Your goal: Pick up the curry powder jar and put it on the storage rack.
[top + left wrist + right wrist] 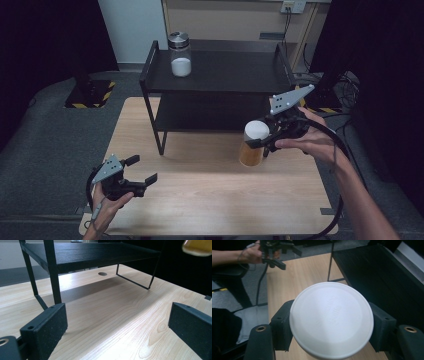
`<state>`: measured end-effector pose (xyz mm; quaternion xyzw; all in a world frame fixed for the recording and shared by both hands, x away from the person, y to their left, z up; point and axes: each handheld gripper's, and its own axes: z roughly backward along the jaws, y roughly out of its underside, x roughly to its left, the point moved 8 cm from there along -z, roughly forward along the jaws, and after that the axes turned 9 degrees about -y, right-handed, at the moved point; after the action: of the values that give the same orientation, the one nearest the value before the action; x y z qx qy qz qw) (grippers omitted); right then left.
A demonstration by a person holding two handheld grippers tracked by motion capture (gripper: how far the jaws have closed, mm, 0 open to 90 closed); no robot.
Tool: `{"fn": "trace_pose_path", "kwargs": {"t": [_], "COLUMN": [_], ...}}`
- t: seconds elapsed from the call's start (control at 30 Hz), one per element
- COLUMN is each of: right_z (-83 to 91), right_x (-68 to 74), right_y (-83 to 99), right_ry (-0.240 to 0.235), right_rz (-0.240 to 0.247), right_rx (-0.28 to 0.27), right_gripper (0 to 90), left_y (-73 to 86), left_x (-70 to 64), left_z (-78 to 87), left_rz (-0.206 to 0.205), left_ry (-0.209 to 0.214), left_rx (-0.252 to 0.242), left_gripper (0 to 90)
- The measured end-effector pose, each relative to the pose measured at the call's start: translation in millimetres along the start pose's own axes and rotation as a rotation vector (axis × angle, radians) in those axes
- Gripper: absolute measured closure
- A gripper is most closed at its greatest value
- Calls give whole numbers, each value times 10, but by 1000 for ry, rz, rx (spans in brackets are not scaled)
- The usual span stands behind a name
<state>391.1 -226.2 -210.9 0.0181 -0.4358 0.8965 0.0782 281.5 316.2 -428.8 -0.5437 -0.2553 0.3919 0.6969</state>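
Jar (252,145) of amber contents, white-lidded, clamped in right claw (263,140).

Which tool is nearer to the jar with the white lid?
Right. The right tool is clamped on the jar below its white lid; the left tool hangs open, far across the table.

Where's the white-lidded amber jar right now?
In the high view the amber jar sits at the table's right side, just in front of the black shelf, gripped by the right gripper below its white lid.
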Motion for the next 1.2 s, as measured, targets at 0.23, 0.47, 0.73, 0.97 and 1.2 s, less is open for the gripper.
{"fn": "trace_pose_path", "kwargs": {"t": [0.23, 0.47, 0.73, 0.97, 1.2], "right_z": [43, 112, 283, 463, 638], "right_x": [19, 38, 26, -23, -89], "right_y": [-309, -561, -909, -1238, -1529], "right_ry": [-48, -46, 11, 55, 106], "right_rz": [40, 33, -1, -20, -47], "right_rx": [43, 38, 28, 31, 33], "right_gripper": [340, 340, 340, 340, 340], "left_y": [2, 1, 2, 1, 6], "left_x": [11, 13, 18, 28, 41], "left_z": [8, 4, 12, 19, 33], "left_rz": [8, 9, 11, 19, 30], "left_ry": [-4, -5, -5, -12, -17], "left_rx": [-6, -1, -6, -5, -8], "left_gripper": [11, 12, 14, 16, 18]}}
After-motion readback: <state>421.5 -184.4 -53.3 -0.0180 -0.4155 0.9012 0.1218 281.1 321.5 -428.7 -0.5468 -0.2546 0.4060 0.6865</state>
